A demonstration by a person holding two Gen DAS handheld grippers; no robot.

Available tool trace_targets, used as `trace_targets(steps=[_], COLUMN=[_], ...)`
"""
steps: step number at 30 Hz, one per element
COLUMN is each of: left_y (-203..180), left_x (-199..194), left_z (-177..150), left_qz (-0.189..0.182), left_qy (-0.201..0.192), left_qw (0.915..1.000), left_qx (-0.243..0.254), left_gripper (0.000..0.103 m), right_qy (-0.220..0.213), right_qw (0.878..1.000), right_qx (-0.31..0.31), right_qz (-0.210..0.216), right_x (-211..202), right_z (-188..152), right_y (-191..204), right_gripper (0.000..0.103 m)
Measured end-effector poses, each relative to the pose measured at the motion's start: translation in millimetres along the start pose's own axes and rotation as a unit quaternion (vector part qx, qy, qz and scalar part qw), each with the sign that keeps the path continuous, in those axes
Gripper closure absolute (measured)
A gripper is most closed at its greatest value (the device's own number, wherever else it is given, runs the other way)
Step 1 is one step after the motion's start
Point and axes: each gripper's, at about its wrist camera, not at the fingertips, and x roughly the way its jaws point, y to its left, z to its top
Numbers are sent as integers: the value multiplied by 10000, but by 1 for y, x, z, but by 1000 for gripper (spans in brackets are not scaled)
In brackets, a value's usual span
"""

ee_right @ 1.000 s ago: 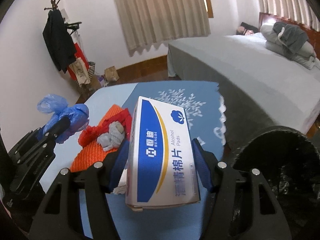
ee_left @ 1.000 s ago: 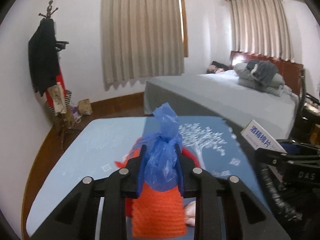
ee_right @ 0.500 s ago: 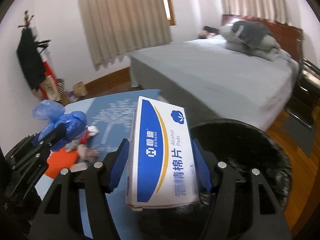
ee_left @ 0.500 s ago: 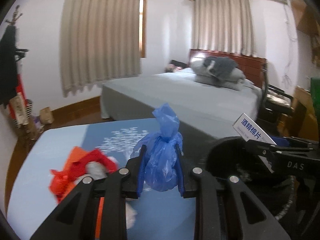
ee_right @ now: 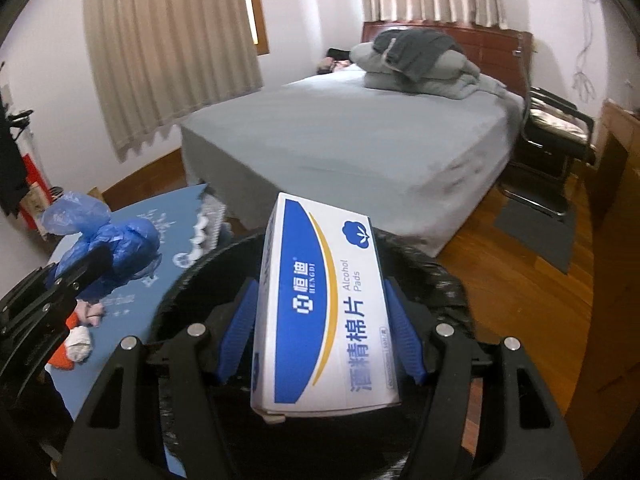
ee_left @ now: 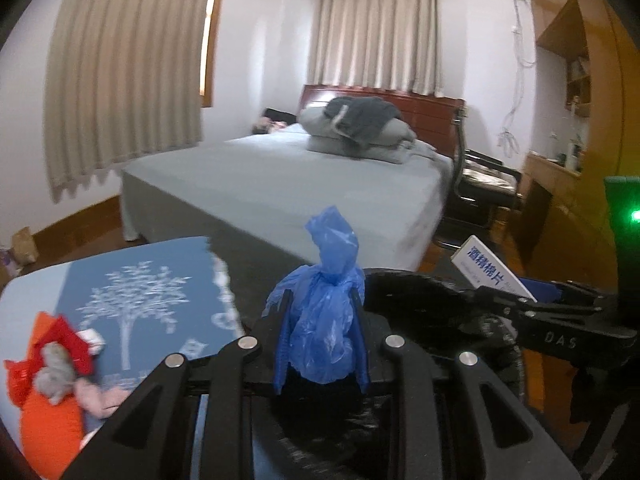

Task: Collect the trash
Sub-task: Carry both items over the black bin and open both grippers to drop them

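My left gripper [ee_left: 320,332] is shut on a knotted blue plastic bag [ee_left: 322,320] and holds it over the near rim of a black-lined trash bin [ee_left: 440,312]. My right gripper [ee_right: 320,328] is shut on a white and blue alcohol pads box [ee_right: 320,312] and holds it above the bin's opening [ee_right: 424,276]. The box [ee_left: 490,268] shows at the right of the left wrist view. The blue bag [ee_right: 108,240] shows at the left of the right wrist view.
A blue table [ee_left: 140,280] to the left of the bin holds an orange net, red scraps and grey wads [ee_left: 52,368]. A grey bed [ee_right: 360,136] lies beyond. A chair [ee_right: 556,128] and wooden floor [ee_right: 520,280] are to the right.
Both grippers have swung right from over the table to over the trash bin, each still holding its item. The table's trash pile has slid to the left edge of view.
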Motion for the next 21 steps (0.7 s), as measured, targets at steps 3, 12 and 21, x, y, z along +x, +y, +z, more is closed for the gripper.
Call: trace_targets(steps=[3, 12, 21], left_y=[-13, -2, 73], left_x=[13, 6, -45], left_z=[2, -1, -19], left_qz=[-341, -166, 1011], left_qy=[136, 187, 45], left_qw=[9993, 9997, 9941], left_qx=[13, -68, -384], left_gripper=[66, 34, 22], right_qy=[-35, -246, -380], right_qw=[9999, 9990, 9989], right_qx=[89, 207, 28], right_qz=[-144, -297, 261], right_x=[-1, -6, -6], right_z=[-4, -3, 1], right_y=[-14, -25, 32], right_gripper=[39, 10, 7])
